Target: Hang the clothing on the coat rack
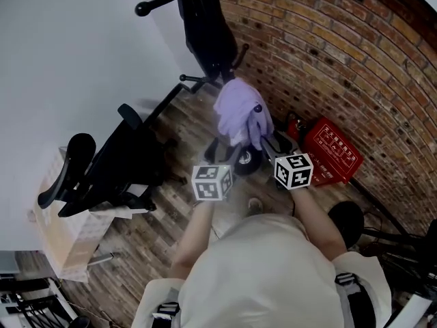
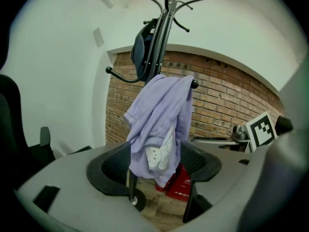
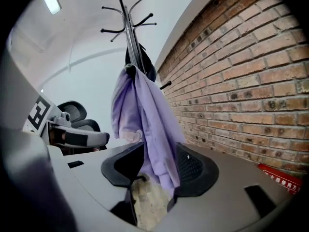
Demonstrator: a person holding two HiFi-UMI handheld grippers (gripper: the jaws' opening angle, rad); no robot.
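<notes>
A lilac garment [image 1: 239, 118] hangs draped over a hook of the black coat rack [image 1: 208, 39], close to the brick wall. In the left gripper view the garment [image 2: 161, 124] hangs just beyond my left gripper [image 2: 154, 166], whose jaws stand wide apart with no pad pressing on the cloth. My right gripper [image 3: 157, 166] is open too; the garment's lower folds [image 3: 145, 124] hang between its jaws, close to the right pad. In the head view both marker cubes sit side by side just below the garment, left gripper [image 1: 217, 157] and right gripper [image 1: 280, 145].
A dark item [image 2: 142, 52] hangs higher on the rack pole [image 3: 129, 28]. A red box [image 1: 334, 149] lies on the wood floor by the brick wall [image 3: 241, 91]. A black office chair [image 1: 116, 162] stands to the left beside a white wall.
</notes>
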